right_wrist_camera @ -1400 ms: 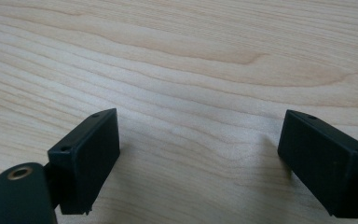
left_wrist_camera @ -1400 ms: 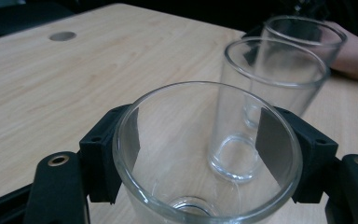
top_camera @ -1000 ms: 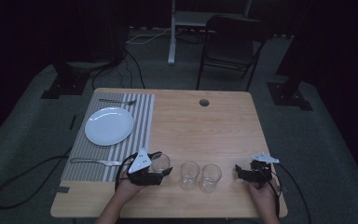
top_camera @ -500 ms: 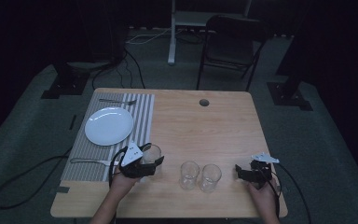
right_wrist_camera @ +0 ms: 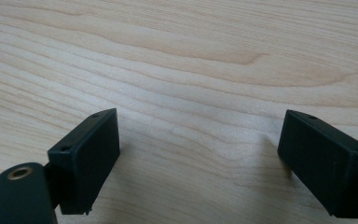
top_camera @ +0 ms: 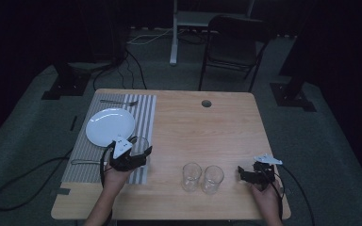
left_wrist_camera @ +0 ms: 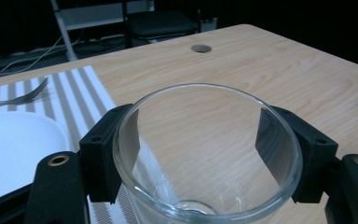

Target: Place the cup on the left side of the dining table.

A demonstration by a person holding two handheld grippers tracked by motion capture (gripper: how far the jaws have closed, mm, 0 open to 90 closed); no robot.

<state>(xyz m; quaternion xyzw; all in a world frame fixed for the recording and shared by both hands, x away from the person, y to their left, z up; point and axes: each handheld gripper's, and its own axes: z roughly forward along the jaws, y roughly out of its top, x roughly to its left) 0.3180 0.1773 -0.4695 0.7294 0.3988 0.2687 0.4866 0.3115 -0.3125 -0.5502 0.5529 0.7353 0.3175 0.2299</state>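
Left gripper [top_camera: 139, 151] carried glass [left_wrist_camera: 205, 154] onto placemat [top_camera: 146, 117], seemingly; jaws clamping glass.

Glass [left_wrist_camera: 205, 154]: clear, smooth, glossy, light caught along rim. Jaws of left gripper [left_wrist_camera: 200, 158]: black plastic, matt, brass-coloured inserts seen. Table [top_camera: 202, 136]: pale wood, grain plainly shown, smooth satin finish. Mat [top_camera: 146, 113]: woven cloth, grey-and-white stripes, matt. Plate [top_camera: 110, 126]: white, glazed, glossy. Fork [left_wrist_camera: 18, 97]: metal, shiny. Right gripper [right_wrist_camera: 205, 158]: same matt black plastic. Floor [top_camera: 28, 136]: grey carpet, rough.
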